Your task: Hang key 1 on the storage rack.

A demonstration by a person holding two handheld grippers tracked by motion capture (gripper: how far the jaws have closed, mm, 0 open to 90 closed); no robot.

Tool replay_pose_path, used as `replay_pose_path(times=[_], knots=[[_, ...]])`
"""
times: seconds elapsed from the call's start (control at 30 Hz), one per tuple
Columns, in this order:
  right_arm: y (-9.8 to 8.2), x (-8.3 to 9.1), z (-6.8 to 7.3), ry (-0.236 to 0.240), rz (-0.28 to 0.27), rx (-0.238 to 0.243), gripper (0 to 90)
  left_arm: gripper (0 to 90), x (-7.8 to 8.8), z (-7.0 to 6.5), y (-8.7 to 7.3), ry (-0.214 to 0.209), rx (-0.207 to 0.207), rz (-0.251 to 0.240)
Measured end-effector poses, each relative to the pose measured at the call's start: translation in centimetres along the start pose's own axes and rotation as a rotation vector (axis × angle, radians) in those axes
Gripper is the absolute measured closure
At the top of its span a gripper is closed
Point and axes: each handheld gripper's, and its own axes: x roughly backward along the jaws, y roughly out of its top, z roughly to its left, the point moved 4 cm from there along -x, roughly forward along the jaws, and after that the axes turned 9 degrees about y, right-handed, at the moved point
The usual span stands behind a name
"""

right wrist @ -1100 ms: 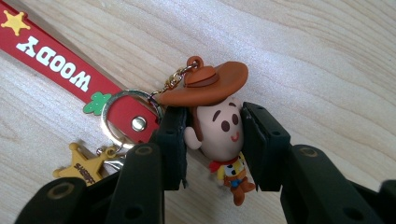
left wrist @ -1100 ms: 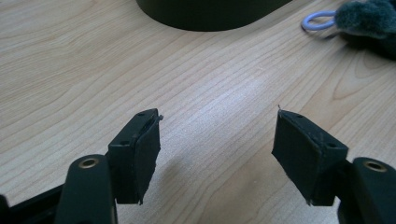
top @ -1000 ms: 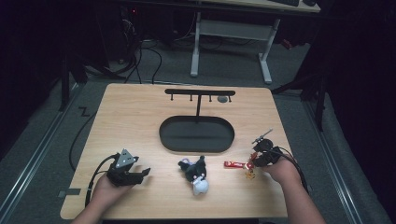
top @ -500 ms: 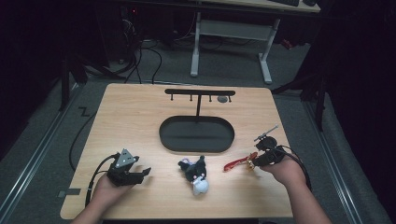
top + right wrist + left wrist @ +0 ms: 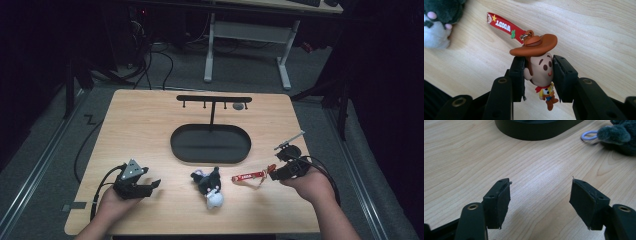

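My right gripper (image 5: 538, 71) is shut on the head of a small cowboy figure keychain (image 5: 540, 67) with a brown hat. Its red strap (image 5: 504, 25) trails away over the wood. In the high view the right gripper (image 5: 274, 172) holds it just off the table at the right, the red strap (image 5: 248, 176) pointing left toward a black and white plush toy (image 5: 210, 186). My left gripper (image 5: 152, 185) rests open at the front left, with nothing between its jaws; in its own view the left gripper (image 5: 540, 195) faces bare wood, and the plush toy (image 5: 619, 135) with a pale ring lies beyond.
A black oval tray (image 5: 210, 143) with an upright hanger bar (image 5: 214, 99) stands in the middle of the wooden table (image 5: 145, 125). A small grey item (image 5: 239, 106) hangs at the bar's right end. Cables trail from both grippers toward the table's front corners.
The right gripper has carried the cowboy keychain leftward and slightly forward, and the red strap has swung out to the left. The left gripper stays put.
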Motion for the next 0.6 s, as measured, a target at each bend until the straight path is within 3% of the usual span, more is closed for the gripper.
replay_pose_path(times=[0.17,0.27,0.43,0.6], knots=[[0.3,1.1,0.4,0.003,-0.014,-0.010,64.1,33.0,0.1,0.1,0.1,-0.004,0.008,-0.015],[0.6,2.1,0.8,0.000,-0.004,-0.019,64.1,32.5,0.2,0.0,0.3,-0.018,0.007,-0.042],[0.9,3.0,1.3,-0.008,0.014,-0.016,64.1,31.3,0.2,-0.2,0.5,-0.009,-0.016,-0.059],[1.4,3.8,1.7,-0.015,0.028,-0.016,64.1,30.4,0.5,-0.1,0.8,-0.003,-0.008,-0.089]])
